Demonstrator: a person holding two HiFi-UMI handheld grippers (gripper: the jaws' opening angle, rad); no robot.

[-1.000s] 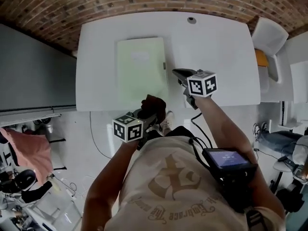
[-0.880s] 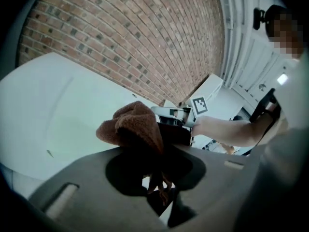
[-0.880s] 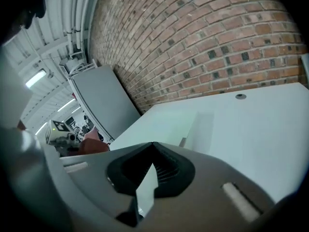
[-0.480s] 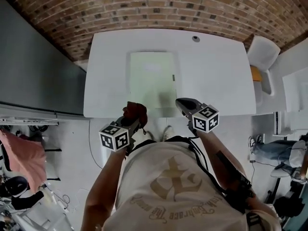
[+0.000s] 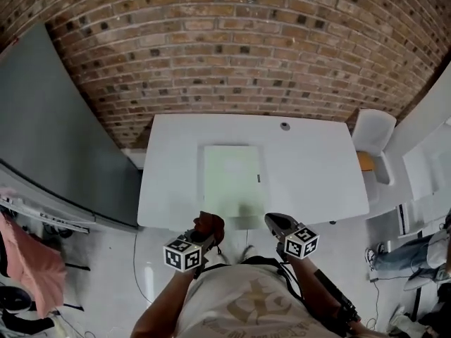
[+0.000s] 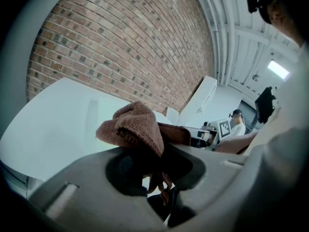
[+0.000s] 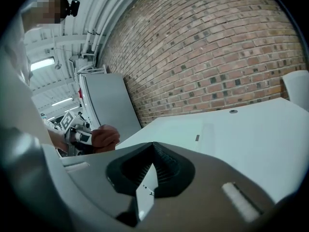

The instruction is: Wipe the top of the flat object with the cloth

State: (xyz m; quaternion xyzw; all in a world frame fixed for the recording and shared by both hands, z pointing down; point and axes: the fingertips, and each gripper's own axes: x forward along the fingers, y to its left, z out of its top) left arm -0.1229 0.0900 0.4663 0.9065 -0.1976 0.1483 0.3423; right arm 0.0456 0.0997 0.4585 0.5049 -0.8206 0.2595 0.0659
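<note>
Brick wall (image 5: 232, 55) behind a white table (image 5: 310, 182). A pale green flat object (image 5: 231, 182) lies mid-table. Near the table's front edge, the left gripper (image 5: 204, 232) is clamped on a brown cloth (image 5: 209, 224). The right gripper (image 5: 275, 221) has its jaws together, holding nothing.

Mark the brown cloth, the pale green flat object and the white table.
brown cloth (image 6: 137, 127): left gripper view, on its bunched upper fold.
pale green flat object (image 5: 231, 174): head view, on the middle of its top face.
white table (image 5: 310, 167): head view, on the bare top to the right of the flat object.
</note>
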